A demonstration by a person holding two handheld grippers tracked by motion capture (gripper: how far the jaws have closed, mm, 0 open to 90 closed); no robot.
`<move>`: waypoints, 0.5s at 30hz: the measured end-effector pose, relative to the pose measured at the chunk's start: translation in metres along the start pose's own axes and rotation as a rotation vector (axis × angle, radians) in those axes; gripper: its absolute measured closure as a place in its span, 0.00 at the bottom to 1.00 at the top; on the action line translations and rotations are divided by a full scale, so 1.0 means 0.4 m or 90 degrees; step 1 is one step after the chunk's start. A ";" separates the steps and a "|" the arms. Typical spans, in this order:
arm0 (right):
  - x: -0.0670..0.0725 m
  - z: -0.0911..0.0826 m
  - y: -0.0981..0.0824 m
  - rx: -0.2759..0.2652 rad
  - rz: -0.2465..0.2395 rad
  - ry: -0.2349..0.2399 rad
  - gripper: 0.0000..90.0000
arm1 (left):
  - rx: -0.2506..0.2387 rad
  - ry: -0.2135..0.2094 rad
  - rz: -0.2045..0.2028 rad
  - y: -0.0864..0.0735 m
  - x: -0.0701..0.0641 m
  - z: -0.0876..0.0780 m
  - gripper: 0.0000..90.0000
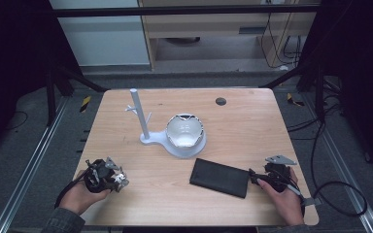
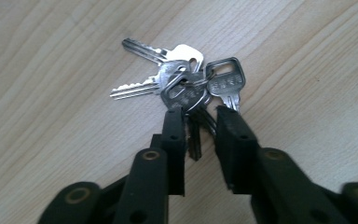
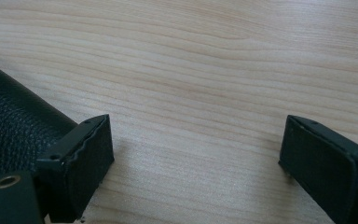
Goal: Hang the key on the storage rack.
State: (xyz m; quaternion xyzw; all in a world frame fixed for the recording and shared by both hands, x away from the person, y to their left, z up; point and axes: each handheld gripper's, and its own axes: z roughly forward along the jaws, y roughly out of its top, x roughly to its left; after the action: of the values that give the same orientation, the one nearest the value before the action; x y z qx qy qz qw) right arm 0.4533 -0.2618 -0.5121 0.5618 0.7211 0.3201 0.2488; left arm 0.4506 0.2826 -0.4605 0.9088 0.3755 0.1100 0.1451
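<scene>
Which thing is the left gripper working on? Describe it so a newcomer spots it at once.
Start at the wooden table and go to its near left corner, where the left gripper points down. Just past its slightly parted jaws lies a bunch of keys: several silver keys fanned on one ring, the sole loose metal there, unlike the black wallet.

High view: fixed above my side, looking forward and down over the whole table (image 1: 252,121) | Left gripper view: close over my bunch of keys (image 2: 186,81), also seen from above | Right gripper view: low, skimming the wood beside my black leather case (image 3: 14,126), likewise shared.
</scene>
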 end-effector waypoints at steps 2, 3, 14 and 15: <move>0.000 0.000 0.000 0.000 0.000 0.000 0.11 | -0.002 0.007 -0.009 0.003 -0.003 0.002 0.64; 0.000 0.000 0.000 0.000 0.000 0.000 0.11 | -0.003 0.008 -0.015 0.005 -0.003 0.004 0.62; 0.000 0.000 0.000 0.000 0.001 0.001 0.11 | 0.004 -0.035 -0.043 0.000 0.035 0.023 0.70; 0.000 0.000 0.000 0.000 0.002 0.000 0.11 | 0.009 -0.039 -0.044 0.002 0.035 0.022 0.75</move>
State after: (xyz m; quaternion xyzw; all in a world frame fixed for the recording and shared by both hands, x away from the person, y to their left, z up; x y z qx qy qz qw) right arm 0.4532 -0.2617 -0.5120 0.5625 0.7204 0.3209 0.2484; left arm 0.4635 0.2906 -0.4671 0.8991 0.4031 0.0744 0.1534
